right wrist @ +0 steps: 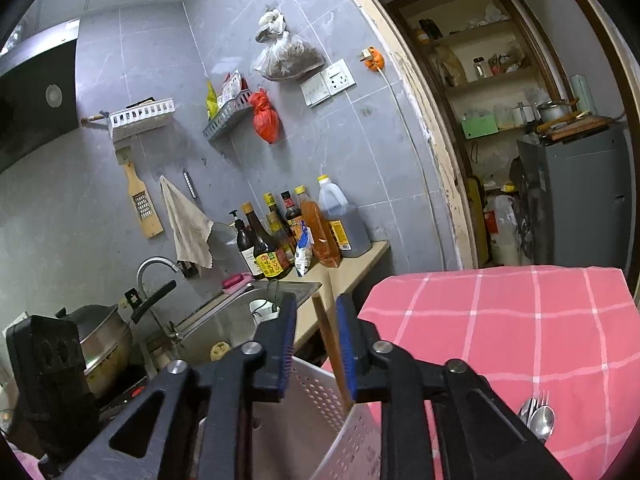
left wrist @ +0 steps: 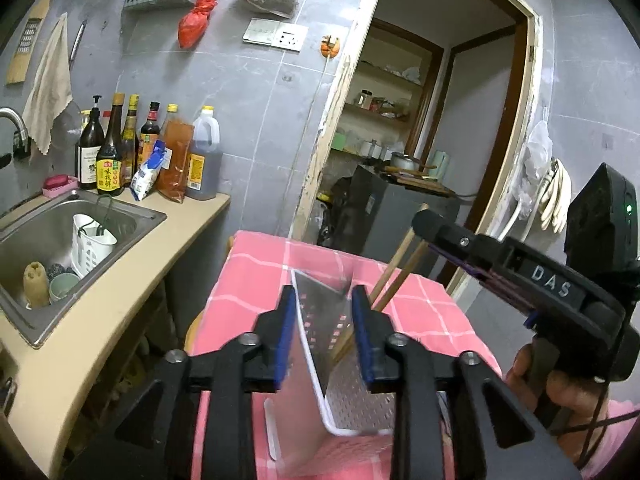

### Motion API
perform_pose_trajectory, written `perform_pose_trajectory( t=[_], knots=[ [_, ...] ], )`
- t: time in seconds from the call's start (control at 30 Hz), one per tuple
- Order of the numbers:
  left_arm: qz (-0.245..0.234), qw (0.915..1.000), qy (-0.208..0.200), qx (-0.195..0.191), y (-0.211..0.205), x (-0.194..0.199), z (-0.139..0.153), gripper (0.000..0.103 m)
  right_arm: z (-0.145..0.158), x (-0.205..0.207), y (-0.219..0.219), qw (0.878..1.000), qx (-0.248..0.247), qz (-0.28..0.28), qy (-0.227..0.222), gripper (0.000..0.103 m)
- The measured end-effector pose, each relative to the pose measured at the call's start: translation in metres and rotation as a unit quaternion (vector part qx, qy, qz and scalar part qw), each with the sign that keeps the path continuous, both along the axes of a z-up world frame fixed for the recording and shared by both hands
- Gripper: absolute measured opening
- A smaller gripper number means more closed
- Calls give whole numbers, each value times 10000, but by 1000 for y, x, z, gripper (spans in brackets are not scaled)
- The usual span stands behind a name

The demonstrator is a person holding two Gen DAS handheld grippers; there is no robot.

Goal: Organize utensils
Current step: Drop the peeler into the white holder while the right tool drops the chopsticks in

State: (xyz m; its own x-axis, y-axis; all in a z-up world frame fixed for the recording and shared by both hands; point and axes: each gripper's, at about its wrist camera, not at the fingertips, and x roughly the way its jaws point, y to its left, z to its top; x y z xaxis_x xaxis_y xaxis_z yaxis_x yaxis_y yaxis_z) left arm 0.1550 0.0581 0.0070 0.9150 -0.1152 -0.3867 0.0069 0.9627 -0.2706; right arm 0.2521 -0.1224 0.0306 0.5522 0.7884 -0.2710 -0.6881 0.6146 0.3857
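Observation:
A white perforated utensil holder stands on the pink checked tablecloth. My left gripper is open, its blue pads on either side of the holder's near wall with a gap on each side. Two wooden chopsticks stand slanted inside the holder. In the right wrist view the chopsticks rise between the jaws of my right gripper, lying close to the right pad; the left pad is clear of them, so it is open. The holder sits just below. My right gripper reaches in from the right.
Spoons and a fork lie on the tablecloth at lower right. A steel sink with a white cup and sponges is at left, with sauce bottles behind it. A lidded pot sits on the stove. A doorway opens beyond the table.

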Motion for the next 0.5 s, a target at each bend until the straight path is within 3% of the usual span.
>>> perform_pose_trajectory(
  t=[0.07,0.2,0.3,0.4,0.5],
  knots=[
    [-36,10000,36,-42,-1,-1,1,26,3,-1,-3,10000,-7,21,17,23],
    [3,10000,72,-38,-6,-8,6,28,13,-7,-14,10000,27,-49,-7,42],
    [75,10000,-24,-42,-14,-16,14,41,23,-13,-28,9998,25,-185,-67,58],
    [20,9998,-167,-75,-26,-25,25,49,33,-22,-55,9986,-55,-494,-171,78],
    [-87,9996,-265,-95,-44,-32,32,55,35,-29,-87,9955,-348,-858,-192,92]
  ],
)
